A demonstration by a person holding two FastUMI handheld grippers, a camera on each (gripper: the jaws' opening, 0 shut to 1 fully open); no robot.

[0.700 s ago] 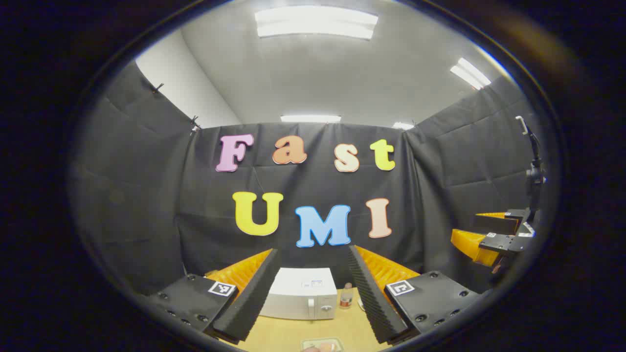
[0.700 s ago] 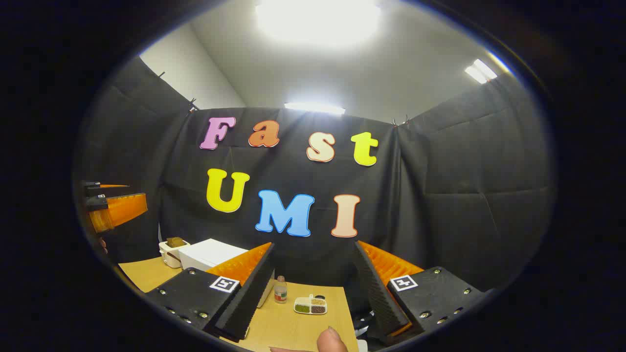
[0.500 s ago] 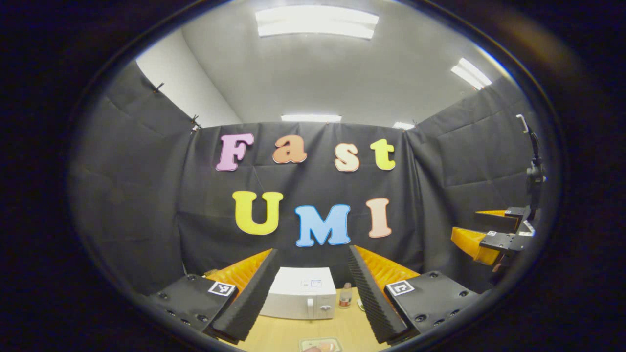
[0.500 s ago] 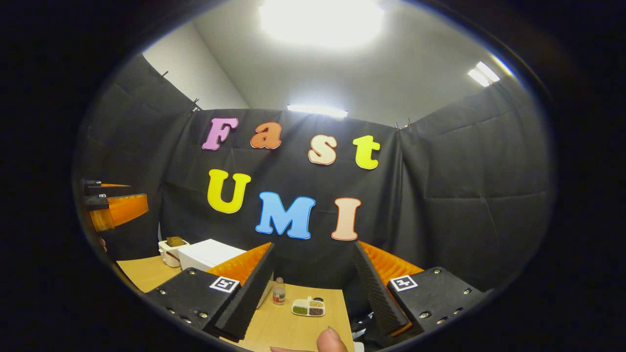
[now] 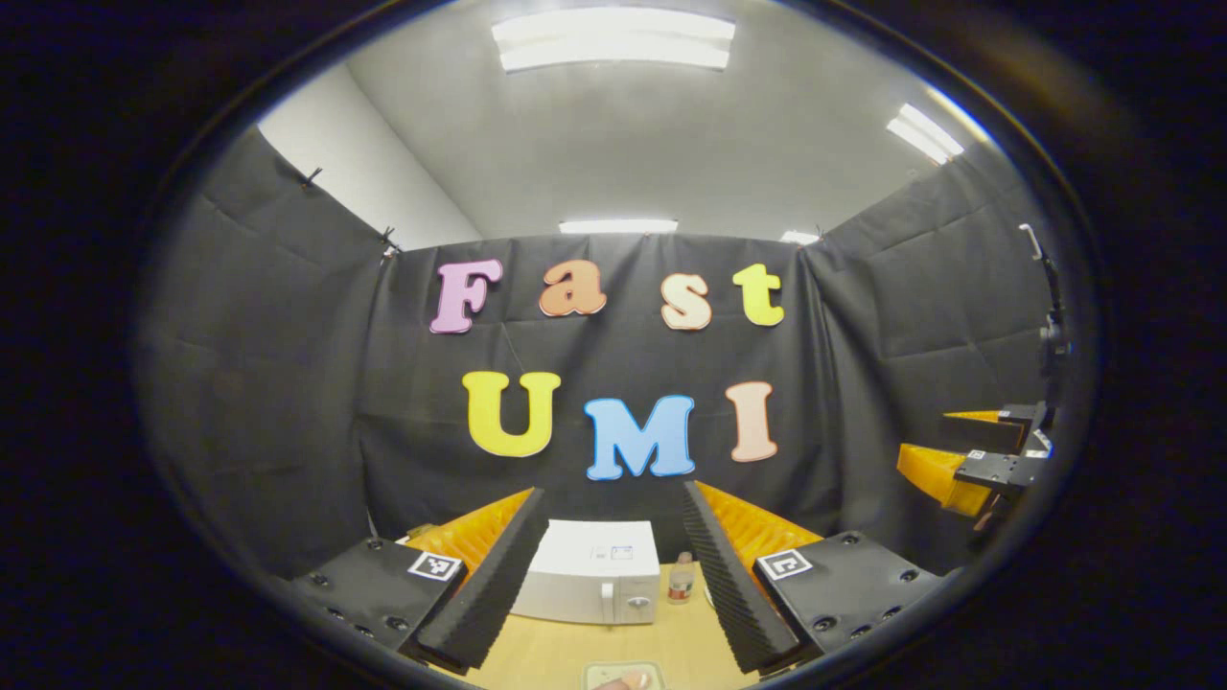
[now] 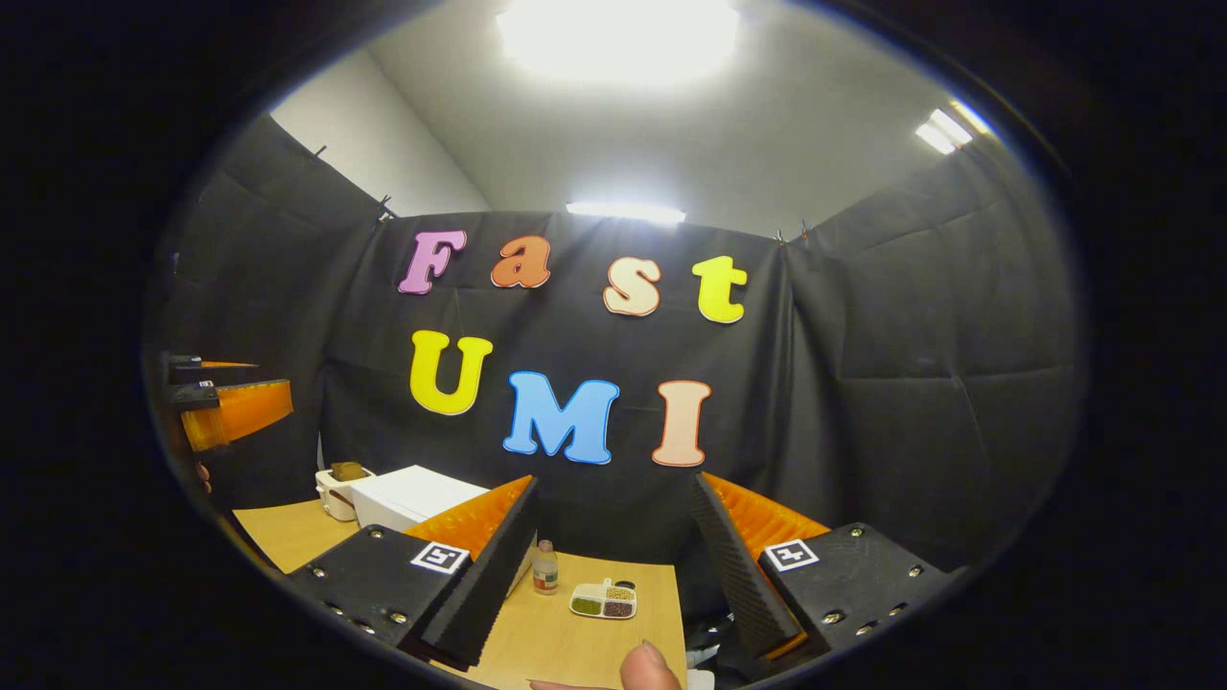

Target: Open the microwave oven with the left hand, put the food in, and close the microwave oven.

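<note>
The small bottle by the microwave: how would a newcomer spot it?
Find the white microwave at the back of the wooden table. Just beside its dial side stands the bottle, upright. It is the one slim thing there, unlike the flat compartment tray nearby.

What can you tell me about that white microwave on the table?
The microwave is a small white box, plastic or painted metal by its look, standing upright on the wooden table near the black cloth wall. Its door is shut. The front carries an upright handle and a round knob toward its right side. A small label sits on the flat top. A small bottle stands just to its right, and whether they touch is unclear. The right gripper view shows its top and a corner from the side. Nothing grips it.
</note>
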